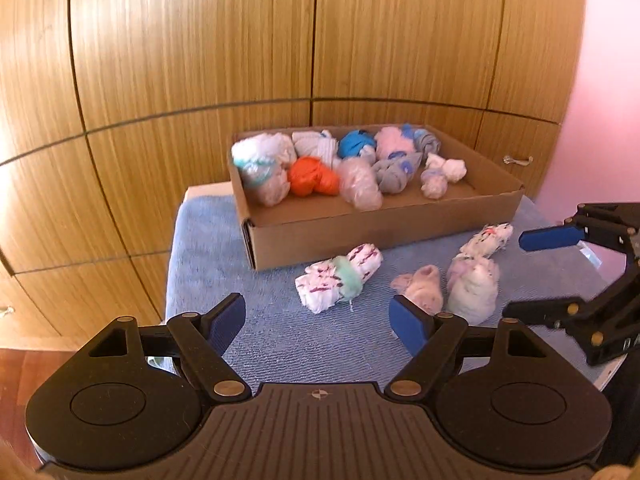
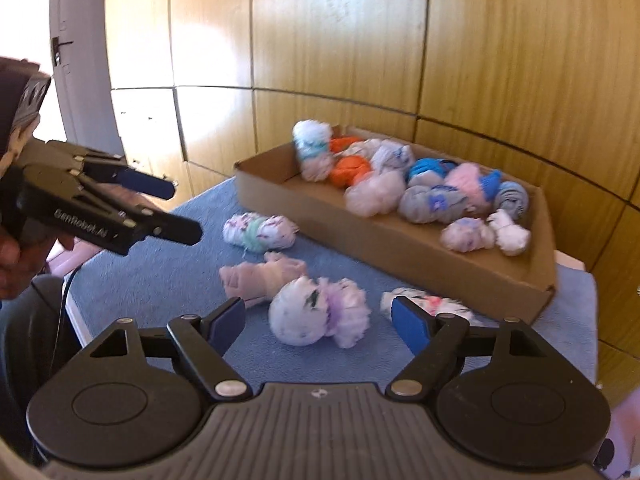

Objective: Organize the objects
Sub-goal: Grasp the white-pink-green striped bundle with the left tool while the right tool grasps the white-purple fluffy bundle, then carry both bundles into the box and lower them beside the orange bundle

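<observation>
Sock bundle (image 2: 318, 312) beyond parted jaws

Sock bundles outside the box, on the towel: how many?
4. Mint-banded bundle nearest the cardboard box; beige one beside it; purple-frilled white one in front; pink-speckled one partly hidden behind the right tool's finger.

A bench (image 1: 208, 216) covered by a blue towel (image 1: 280, 344) carries everything. A shallow cardboard box (image 1: 360, 232) holding rolled sock bundles sits on the towel toward the wooden wall, and four more bundles lie loose on the towel in front of it: a white one with purple marks and a mint band (image 1: 338, 278), a small pinkish-beige one (image 1: 422, 288), a fluffy white and lilac one (image 1: 474, 286), and a white one with a red spot (image 1: 488, 240) just beside the box.
</observation>
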Motion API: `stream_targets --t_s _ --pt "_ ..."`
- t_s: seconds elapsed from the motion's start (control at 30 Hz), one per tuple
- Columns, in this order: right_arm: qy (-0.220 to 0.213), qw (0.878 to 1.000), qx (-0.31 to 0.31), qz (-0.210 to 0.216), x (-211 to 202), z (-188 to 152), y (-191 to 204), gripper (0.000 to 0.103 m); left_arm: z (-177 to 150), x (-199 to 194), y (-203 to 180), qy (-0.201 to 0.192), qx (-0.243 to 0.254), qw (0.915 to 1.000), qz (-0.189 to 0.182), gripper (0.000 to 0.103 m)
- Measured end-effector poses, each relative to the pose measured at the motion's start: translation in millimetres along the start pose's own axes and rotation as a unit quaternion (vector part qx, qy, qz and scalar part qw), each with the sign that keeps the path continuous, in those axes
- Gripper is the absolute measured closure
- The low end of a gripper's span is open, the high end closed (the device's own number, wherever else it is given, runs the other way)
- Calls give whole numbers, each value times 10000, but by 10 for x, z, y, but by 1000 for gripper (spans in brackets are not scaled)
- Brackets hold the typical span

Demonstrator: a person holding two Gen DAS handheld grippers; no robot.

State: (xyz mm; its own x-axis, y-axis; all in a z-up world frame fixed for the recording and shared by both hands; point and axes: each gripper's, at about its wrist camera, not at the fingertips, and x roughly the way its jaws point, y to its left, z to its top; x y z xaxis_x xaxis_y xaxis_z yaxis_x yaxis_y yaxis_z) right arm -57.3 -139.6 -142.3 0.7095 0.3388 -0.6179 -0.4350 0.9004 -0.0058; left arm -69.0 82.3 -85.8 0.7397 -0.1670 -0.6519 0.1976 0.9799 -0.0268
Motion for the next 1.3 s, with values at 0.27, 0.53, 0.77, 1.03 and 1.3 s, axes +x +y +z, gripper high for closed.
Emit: stream_targets --t_s 0.27,0.53,0.77,1.03,1.3 --pt "18 10000 -70 4 153 -114 36 24 125 299 -8 354 -963 9945 -193 17" --pt "23 9998 -134 134 266 -118 46 24 176 528 -106 615 -1561 9857 173 17" --pt "41 9997 -96 212 330 -123 46 25 207 665 -135 654 -1856 9796 405 18" --pt "9 9998 63 207 322 -159 66 47 204 681 -161 562 -1888 9794 434 36" --pt "-56 9997 148 183 255 -177 93 49 167 599 -160 466 -1704 9833 433 38"
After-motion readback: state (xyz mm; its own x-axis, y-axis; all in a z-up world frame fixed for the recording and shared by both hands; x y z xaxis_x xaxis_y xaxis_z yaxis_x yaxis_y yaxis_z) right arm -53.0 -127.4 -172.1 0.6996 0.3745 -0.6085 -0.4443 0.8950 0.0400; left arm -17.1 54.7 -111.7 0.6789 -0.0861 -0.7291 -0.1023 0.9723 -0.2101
